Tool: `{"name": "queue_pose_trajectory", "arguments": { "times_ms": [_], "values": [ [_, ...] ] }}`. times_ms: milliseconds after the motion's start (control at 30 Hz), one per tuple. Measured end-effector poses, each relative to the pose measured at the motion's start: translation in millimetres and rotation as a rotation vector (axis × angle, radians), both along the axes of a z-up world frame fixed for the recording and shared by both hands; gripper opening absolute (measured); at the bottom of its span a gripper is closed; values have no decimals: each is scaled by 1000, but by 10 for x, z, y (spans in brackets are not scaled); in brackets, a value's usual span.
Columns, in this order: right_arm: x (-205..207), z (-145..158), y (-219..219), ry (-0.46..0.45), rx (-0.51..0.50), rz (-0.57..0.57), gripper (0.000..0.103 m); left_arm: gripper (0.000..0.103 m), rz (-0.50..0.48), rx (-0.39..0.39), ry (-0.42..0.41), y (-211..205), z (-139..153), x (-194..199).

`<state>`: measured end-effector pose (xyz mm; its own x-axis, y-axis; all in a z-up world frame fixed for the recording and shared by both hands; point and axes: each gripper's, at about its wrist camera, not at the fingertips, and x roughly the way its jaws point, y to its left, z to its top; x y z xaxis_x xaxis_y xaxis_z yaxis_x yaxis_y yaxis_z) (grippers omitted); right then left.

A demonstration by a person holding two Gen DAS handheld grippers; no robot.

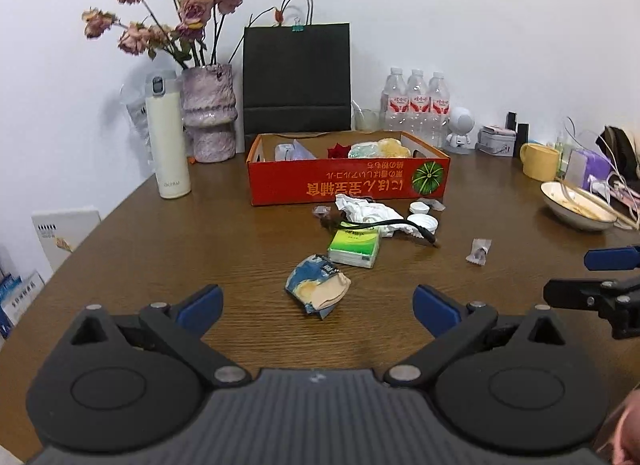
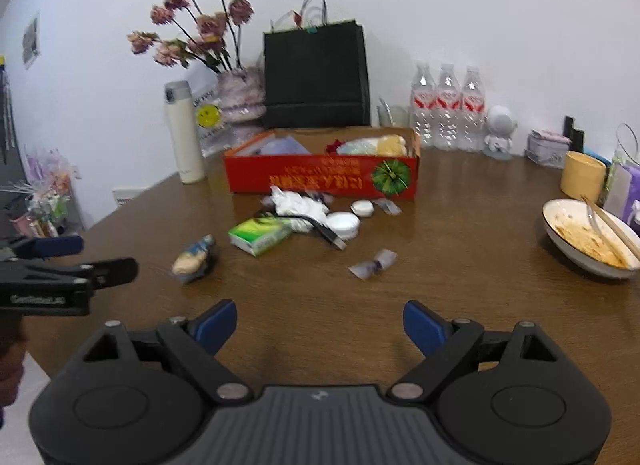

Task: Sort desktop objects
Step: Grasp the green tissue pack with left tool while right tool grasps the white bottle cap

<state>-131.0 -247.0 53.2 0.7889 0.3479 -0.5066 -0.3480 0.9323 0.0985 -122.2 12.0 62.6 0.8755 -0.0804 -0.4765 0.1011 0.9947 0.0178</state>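
My left gripper (image 1: 318, 305) is open and empty above the brown table, just short of a crumpled blue and beige wrapper (image 1: 316, 287). Beyond it lie a green tissue pack (image 1: 354, 247), a crumpled white tissue (image 1: 366, 211) with a black cable (image 1: 394, 225) over it, white bottle caps (image 1: 422, 221) and a small clear candy wrapper (image 1: 478, 251). A red cardboard box (image 1: 348, 175) holding several items stands behind them. My right gripper (image 2: 320, 323) is open and empty, facing the candy wrapper (image 2: 374, 263) and the green pack (image 2: 260, 235).
A white flask (image 1: 166, 137), a vase of dried roses (image 1: 208, 113), a black paper bag (image 1: 296, 79) and three water bottles (image 1: 416, 105) line the back. A dirty bowl with chopsticks (image 2: 588, 237) and a yellow mug (image 2: 582, 177) stand at the right. The table edge runs along the left.
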Motion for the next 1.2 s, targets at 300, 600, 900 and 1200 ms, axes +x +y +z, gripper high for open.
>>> {"name": "queue_pose_trajectory", "arguments": {
  "times_ms": [300,600,900,1200],
  "values": [
    [293,-89,105,39,-4,13,66,103,-48,-18,56,-30,-128,347],
    [987,-281,130,108,-33,-5,55,103,-165,-80,72,-137,-201,1052],
    [1782,-290,218,108,-6,-9,50,77,-195,-88,229,-293,-448,1889],
    [2184,-524,453,176,-13,21,49,46,-201,-151,293,-131,-382,1788]
  ]
}}
